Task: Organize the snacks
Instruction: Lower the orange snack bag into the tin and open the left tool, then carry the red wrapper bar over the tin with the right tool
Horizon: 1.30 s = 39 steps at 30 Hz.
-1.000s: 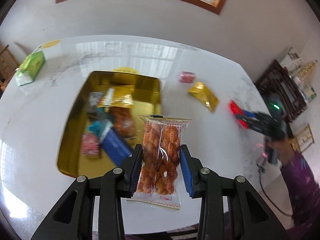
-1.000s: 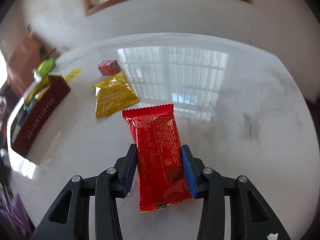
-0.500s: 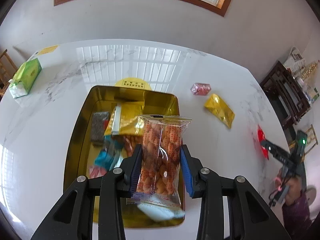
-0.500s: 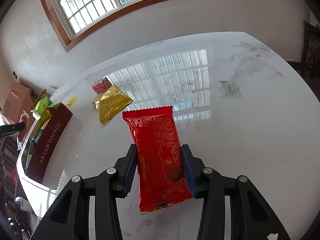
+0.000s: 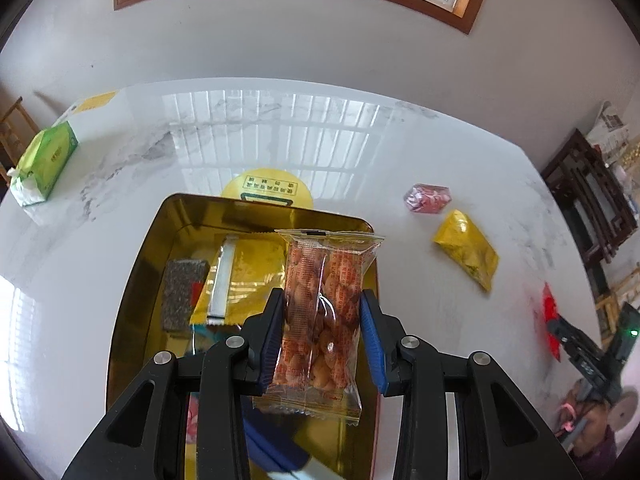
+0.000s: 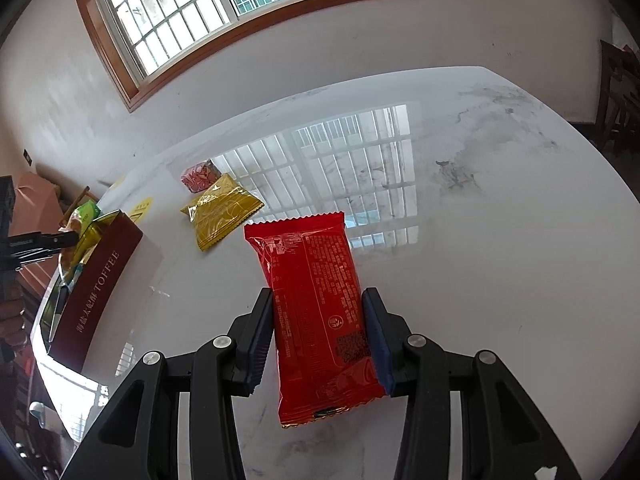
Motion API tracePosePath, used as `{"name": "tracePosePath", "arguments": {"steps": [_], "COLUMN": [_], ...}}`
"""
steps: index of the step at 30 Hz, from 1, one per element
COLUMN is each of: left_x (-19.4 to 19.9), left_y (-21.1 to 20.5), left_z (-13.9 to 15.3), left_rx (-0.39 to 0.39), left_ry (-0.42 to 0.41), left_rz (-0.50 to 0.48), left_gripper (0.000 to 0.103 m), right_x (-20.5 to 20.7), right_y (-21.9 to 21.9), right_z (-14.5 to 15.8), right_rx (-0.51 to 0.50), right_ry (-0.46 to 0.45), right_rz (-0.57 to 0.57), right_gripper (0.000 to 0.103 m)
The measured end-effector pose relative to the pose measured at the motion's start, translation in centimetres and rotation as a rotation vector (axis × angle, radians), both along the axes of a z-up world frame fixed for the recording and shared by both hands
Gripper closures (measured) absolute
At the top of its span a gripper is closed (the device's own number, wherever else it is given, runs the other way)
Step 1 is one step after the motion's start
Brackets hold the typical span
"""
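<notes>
Left wrist: peanut packet [image 5: 324,316] now over tin [image 5: 132,292]

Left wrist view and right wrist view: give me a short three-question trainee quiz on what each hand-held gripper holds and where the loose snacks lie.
1. True or false: the left hand-held gripper is shut on a clear packet of orange-brown peanuts.
2. What does the right hand-held gripper hold? A) glossy red foil snack packet B) green tissue pack C) nothing
3. Fill in: the flat yellow foil sachet and the small pink wrapped candy lie on the white marble table, ____ the gold rectangular tin.

Key: 1 true; 2 A; 3 outside.
</notes>
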<state>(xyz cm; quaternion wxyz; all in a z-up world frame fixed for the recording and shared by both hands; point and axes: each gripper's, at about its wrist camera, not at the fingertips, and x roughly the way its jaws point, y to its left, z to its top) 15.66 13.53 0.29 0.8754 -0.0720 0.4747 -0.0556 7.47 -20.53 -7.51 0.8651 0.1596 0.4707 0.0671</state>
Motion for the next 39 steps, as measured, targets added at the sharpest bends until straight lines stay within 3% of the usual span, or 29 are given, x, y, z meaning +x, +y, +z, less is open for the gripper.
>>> {"name": "tracePosePath", "arguments": {"steps": [11, 23, 25, 29, 39], "left_x": [1.3, 1.7, 1.5, 1.1, -2.1], "left_y": [-1.7, -2.2, -2.2, -2.2, -2.8], "left_z": [-1.9, -3.0, -2.8, -2.5, -0.3], "left_rx": [0.081, 0.11, 0.118, 0.147, 0.213], "left_ry": [0.005, 0.025, 0.02, 0.004, -0.059], "left_rz": [-0.011, 0.0, 0.003, 0.02, 0.05], "left_gripper": [0.065, 0.064, 0.061, 0.047, 0.043], "right_x": [0.0, 0.1, 0.0, 0.1, 0.0], "right_y": [0.0, 0.0, 0.0, 0.0, 0.0], "right_z": [0.0, -0.1, -0.1, -0.1, -0.2], "right_rx": [-0.002, -0.002, -0.003, -0.002, 0.002], "right_ry": [0.002, 0.003, 0.004, 0.004, 0.004], "right_rz": [0.001, 0.0, 0.0, 0.0, -0.009], "right_gripper": [0.062, 0.062, 0.062, 0.062, 0.062]}}
